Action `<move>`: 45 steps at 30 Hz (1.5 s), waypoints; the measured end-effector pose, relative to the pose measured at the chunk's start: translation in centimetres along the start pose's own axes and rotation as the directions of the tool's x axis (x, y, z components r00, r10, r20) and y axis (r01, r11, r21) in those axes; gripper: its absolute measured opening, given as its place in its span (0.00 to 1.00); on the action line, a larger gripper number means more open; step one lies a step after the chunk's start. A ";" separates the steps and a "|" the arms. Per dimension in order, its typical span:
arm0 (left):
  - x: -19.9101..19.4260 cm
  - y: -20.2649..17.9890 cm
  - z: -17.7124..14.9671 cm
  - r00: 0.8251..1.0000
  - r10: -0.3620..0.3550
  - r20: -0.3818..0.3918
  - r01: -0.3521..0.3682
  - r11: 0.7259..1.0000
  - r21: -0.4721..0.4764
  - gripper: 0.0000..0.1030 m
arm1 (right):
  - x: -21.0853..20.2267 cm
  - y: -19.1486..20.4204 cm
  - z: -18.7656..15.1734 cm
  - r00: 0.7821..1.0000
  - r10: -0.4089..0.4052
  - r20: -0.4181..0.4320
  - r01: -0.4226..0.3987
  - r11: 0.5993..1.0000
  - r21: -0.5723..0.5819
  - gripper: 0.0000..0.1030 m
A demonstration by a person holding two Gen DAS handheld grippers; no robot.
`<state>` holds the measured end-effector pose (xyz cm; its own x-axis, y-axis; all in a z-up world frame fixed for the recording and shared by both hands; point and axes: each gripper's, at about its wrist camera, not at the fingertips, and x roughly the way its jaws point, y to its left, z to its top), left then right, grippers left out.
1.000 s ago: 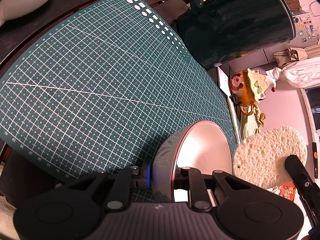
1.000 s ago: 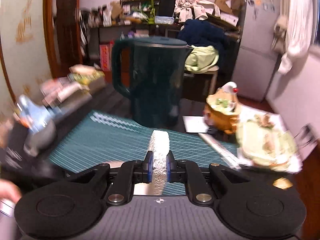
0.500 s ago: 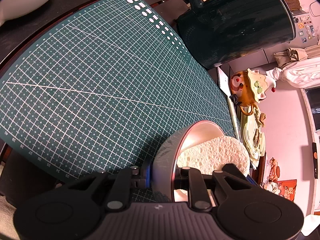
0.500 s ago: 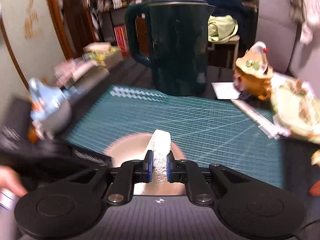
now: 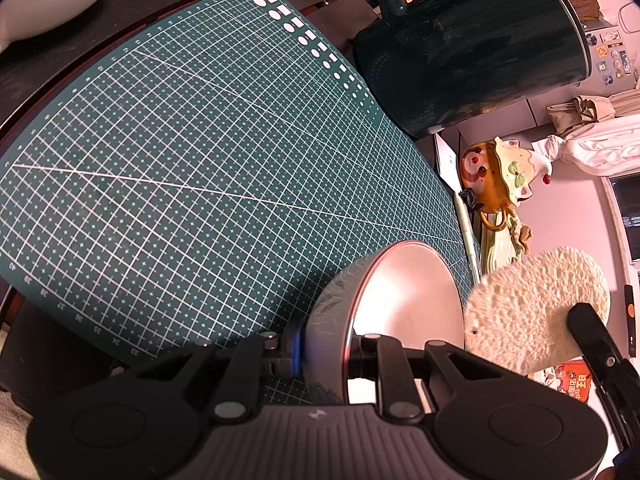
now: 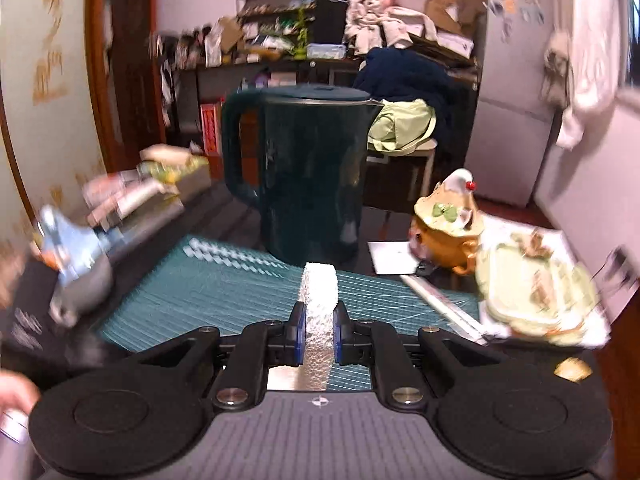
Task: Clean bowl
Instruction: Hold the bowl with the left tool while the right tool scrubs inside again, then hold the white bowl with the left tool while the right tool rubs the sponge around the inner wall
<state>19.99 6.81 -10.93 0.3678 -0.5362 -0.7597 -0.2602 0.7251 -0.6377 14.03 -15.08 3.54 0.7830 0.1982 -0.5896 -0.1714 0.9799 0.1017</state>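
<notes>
My left gripper [image 5: 325, 354] is shut on the rim of a small grey bowl [image 5: 408, 300] with a pale inside, tipped on its side above the green cutting mat [image 5: 192, 168]. A pale round sponge [image 5: 536, 312] hangs just right of the bowl's mouth, apart from it, with a finger of the right gripper [image 5: 592, 340] on it. In the right wrist view my right gripper [image 6: 318, 332] is shut on the sponge [image 6: 319, 300], which stands edge-on between the blue pads. The bowl does not show in that view.
A dark green kettle [image 6: 304, 176] stands at the far edge of the mat. An orange and cream ceramic figure [image 6: 448, 224] and a green dish [image 6: 536, 292] sit at the right. Boxes and a blue-grey object [image 6: 76, 264] lie at the left, and a person's hand [image 6: 16, 392] shows low left.
Half a second ago the sponge was inside the bowl's mouth; it has come back out to the right, as a second ago. The left gripper and bowl have not moved.
</notes>
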 end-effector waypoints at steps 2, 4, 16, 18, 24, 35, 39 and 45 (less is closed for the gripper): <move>0.0 0.0 0.0 1.000 0.000 0.000 0.000 1.000 0.000 0.18 | 0.5 -0.3 -0.2 0.998 0.067 -0.006 -0.066 0.997 0.048 0.12; 0.0 -0.1 0.0 1.000 0.000 0.000 0.000 1.000 0.000 0.18 | 1.2 0.1 -0.9 0.995 0.103 -0.010 -0.103 0.994 0.043 0.12; 0.0 -0.2 0.1 1.000 -0.001 0.001 0.001 1.000 -0.001 0.18 | 4.5 2.9 -3.6 0.995 0.006 -0.096 -0.017 0.994 -0.111 0.12; -0.1 -0.2 0.0 1.000 -0.001 0.001 0.001 1.000 0.000 0.18 | 4.3 3.1 -3.6 0.996 -0.035 -0.084 0.023 0.991 -0.135 0.12; 0.0 -0.3 0.0 1.000 -0.001 0.002 0.001 1.000 -0.002 0.18 | 1.4 2.9 -1.8 0.992 -0.124 0.038 0.129 0.976 -0.175 0.12; -0.1 -0.3 0.0 1.000 -0.001 0.001 0.001 1.000 -0.001 0.18 | 2.3 0.8 -1.2 0.983 0.091 -0.162 -0.075 0.992 0.100 0.12; -0.1 -0.3 0.0 1.000 -0.002 0.000 0.002 1.000 -0.002 0.18 | 4.8 1.0 -2.8 0.954 0.125 -0.273 -0.088 0.985 0.145 0.12; -0.1 -0.3 0.0 1.000 -0.002 0.001 0.002 1.000 -0.002 0.18 | 4.8 2.7 -3.7 0.965 -0.036 -0.259 0.029 0.999 -0.034 0.12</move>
<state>20.04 6.64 -10.67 0.3689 -0.5376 -0.7582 -0.2608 0.7231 -0.6396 15.14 -11.58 -2.00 0.6071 0.1500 -0.7803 -0.1695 0.9839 0.0573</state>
